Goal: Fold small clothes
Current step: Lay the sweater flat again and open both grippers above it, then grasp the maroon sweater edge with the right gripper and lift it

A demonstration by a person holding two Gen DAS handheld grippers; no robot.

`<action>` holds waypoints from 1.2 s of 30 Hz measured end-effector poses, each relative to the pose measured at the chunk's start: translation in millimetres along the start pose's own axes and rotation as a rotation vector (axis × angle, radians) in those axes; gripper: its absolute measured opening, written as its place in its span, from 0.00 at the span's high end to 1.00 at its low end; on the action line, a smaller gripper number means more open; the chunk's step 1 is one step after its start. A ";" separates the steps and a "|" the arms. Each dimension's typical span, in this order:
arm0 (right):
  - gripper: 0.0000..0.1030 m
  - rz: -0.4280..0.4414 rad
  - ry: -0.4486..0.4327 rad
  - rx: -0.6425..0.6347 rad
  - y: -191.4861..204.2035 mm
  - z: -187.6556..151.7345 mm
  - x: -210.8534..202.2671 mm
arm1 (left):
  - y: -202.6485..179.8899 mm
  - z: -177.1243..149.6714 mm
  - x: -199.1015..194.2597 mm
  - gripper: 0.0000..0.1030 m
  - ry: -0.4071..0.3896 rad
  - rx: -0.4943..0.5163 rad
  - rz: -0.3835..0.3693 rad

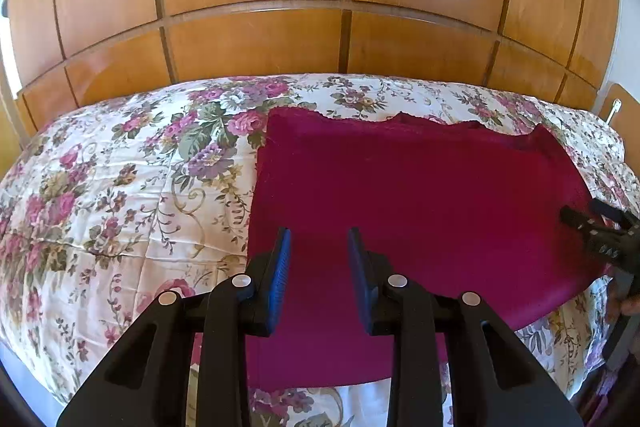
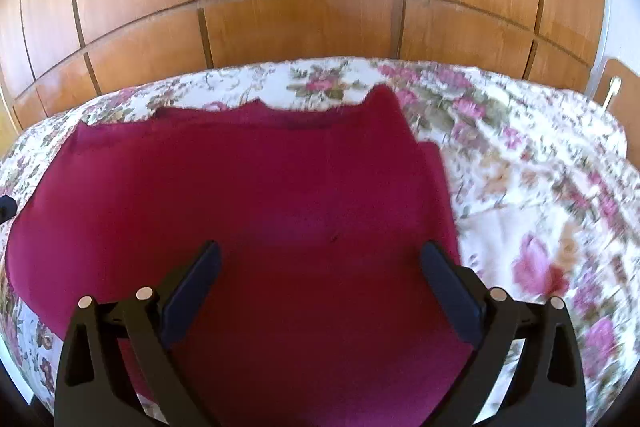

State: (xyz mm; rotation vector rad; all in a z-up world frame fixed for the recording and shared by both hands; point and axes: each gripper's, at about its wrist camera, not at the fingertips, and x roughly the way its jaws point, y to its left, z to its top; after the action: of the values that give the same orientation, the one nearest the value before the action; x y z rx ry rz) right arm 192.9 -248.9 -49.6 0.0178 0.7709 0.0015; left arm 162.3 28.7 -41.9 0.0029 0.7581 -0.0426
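Observation:
A dark red knitted garment lies spread flat on the flowered bedspread. My left gripper is open and empty, held just above the garment's near left part. My right gripper is wide open and empty, above the garment near its near right part. The right gripper also shows at the right edge of the left wrist view. The right wrist view is blurred by motion.
The flowered bedspread covers the whole bed. Wooden wardrobe doors stand right behind the bed's far edge. A wooden panel stands at the far right.

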 end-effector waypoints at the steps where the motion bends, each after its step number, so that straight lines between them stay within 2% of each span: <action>1: 0.03 0.000 -0.010 -0.003 -0.6 4.3 -4.0 | 0.1 -0.1 1.7 0.73 0.005 -0.001 0.001; 7: 0.03 -0.011 -0.029 0.047 -14.7 28.9 -9.4 | 0.6 -0.4 8.2 0.72 0.018 0.003 0.005; 8: 0.03 -0.012 -0.028 0.059 -17.4 32.0 -8.0 | 0.5 -0.6 9.0 0.55 0.017 0.004 0.005; 9: 0.03 -0.014 -0.028 0.073 -20.7 35.4 -5.9 | 0.8 -0.5 8.6 0.43 0.009 0.002 0.003; 11: 0.03 0.003 -0.022 0.088 -24.5 42.7 0.2 | 0.8 -0.2 7.0 0.42 -0.012 0.003 0.005; 15: 0.04 0.004 0.026 0.074 -29.1 55.1 25.9 | 1.3 2.4 15.7 0.42 0.006 0.006 0.010; 19: 0.04 -0.058 0.163 0.100 -45.8 62.5 74.0 | 1.5 3.4 25.3 0.42 0.020 0.020 0.021; 21: 0.04 -0.045 0.236 0.176 -61.4 61.7 97.1 | 2.2 2.6 34.1 0.42 0.041 0.027 0.025; 23: 0.04 0.014 0.268 0.303 -82.2 59.4 110.6 | 5.0 1.1 41.9 0.42 0.059 0.014 0.016; 27: 0.04 0.022 0.270 0.289 -83.7 62.2 104.3 | 11.9 -0.8 51.4 0.32 0.078 -0.019 0.008; 31: 0.03 0.057 0.252 0.304 -95.8 58.5 77.2 | 25.1 -1.5 51.6 0.31 0.088 -0.089 -0.035; 36: 0.03 0.166 0.248 0.436 -134.6 34.4 44.9 | 33.3 -4.6 34.2 0.31 0.031 -0.119 -0.003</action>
State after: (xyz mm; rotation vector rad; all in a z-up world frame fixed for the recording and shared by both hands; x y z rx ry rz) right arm 248.3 -383.6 -58.4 0.5039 1.0034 -0.0065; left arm 185.3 60.8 -69.2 -0.1107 0.7911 -0.0004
